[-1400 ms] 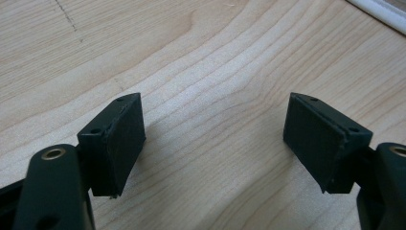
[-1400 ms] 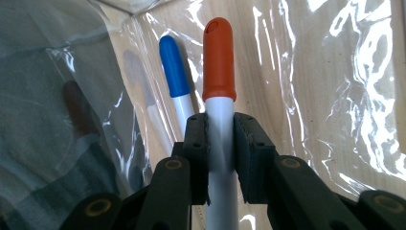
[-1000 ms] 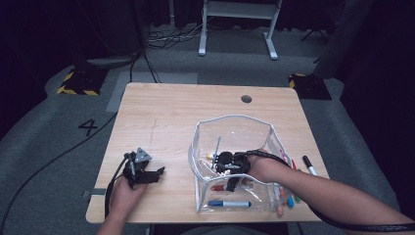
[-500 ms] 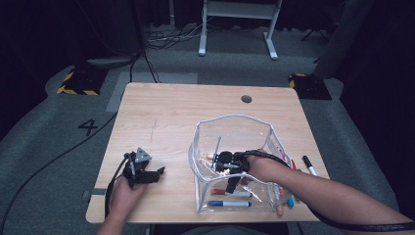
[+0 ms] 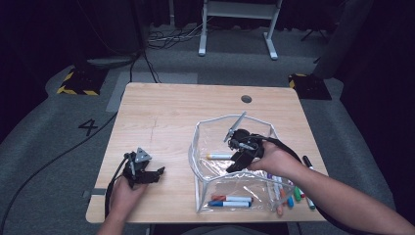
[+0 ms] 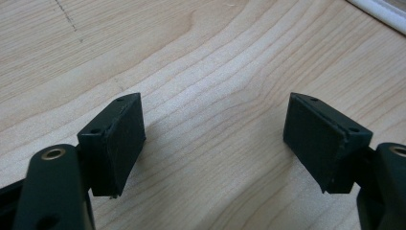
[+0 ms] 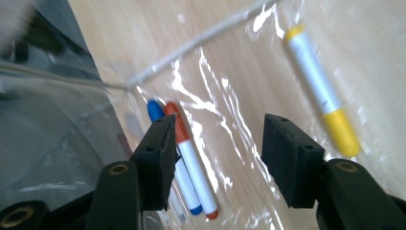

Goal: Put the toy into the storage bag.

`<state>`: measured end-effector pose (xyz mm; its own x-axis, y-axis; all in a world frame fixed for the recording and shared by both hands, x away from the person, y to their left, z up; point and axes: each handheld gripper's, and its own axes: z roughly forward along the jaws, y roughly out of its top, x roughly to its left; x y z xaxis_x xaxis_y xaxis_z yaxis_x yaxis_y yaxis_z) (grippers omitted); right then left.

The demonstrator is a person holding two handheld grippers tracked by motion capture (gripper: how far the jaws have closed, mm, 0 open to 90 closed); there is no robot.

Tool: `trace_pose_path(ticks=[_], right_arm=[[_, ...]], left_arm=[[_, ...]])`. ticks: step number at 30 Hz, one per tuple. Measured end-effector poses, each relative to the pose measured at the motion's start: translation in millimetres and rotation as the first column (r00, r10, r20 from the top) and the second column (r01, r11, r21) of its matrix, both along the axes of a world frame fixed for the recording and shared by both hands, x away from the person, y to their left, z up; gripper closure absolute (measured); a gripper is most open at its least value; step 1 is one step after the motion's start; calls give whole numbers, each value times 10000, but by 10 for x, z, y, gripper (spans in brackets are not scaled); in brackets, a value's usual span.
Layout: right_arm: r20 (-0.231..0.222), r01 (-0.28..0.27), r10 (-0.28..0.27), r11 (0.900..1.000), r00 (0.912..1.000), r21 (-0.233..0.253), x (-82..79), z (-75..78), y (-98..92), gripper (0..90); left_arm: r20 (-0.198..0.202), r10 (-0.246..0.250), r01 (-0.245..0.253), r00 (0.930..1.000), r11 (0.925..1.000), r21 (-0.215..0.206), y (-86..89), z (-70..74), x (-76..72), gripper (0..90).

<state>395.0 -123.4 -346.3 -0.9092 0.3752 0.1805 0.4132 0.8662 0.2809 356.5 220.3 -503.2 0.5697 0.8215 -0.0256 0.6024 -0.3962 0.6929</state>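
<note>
Inside the clear pouch (image 5: 235,166), the right claw (image 7: 218,158) hangs spread and empty, the yellow-capped marker (image 7: 321,91) lying just beyond it, lengthwise away.

A black marker (image 5: 307,162) lies on the table (image 5: 171,112) beside loose markers (image 5: 293,193).

table (image 5: 186,117): pale wood grain
bag (image 5: 215,128): clear, white rim
grippers (image 5: 242,149): black
marker (image 7: 321,91): white, yellow caps
marker pair (image 7: 189,158): white, one orange-capped, one blue-capped
floor (image 5: 44,147): grey, with a black "4"
</note>
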Motion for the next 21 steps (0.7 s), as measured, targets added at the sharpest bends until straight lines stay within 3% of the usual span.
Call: trace_pose_path(ticks=[3,6,10,12,14,16,17,19,20,21], right_arm=[[326,60,-98,9932,9994,1160,-40,174,-121,472],[652,169,-322,9748,9974,2224,-93,346,-280,467],[1716,87,-559,9643,9836,2645,-215,522,-459,361],[1926,142,-701,9606,9788,2776,-290,586,-560,362],[2215,480,-1135,9584,9685,2814,-358,634,-655,370],[2472,729,-1532,9492,9568,3061,-428,686,-770,374],[2665,839,-1741,9442,9480,3184,-466,712,-835,382],[3156,893,-2065,9331,9262,3485,-553,771,-982,493],[3500,849,-2173,9304,9112,3566,-594,799,-1061,536],[3580,878,-2361,9189,9034,3846,-630,828,-1173,569]], left_arm=[[-1,0,0,10000,10000,-1,0,0,0,224],[0,-5,5,10000,10000,6,0,0,0,224],[-2,-2,2,10000,10000,-1,0,0,0,224],[0,-5,5,10000,10000,5,0,0,0,224],[-2,-3,3,10000,10000,1,0,0,0,224],[0,-1,1,10000,10000,2,0,0,0,224],[-1,0,0,10000,10000,1,0,0,0,224],[-1,0,0,10000,10000,-3,0,0,0,224],[-2,-1,1,10000,10000,-2,0,0,0,224],[0,2,-2,10000,10000,-2,0,0,0,224]])
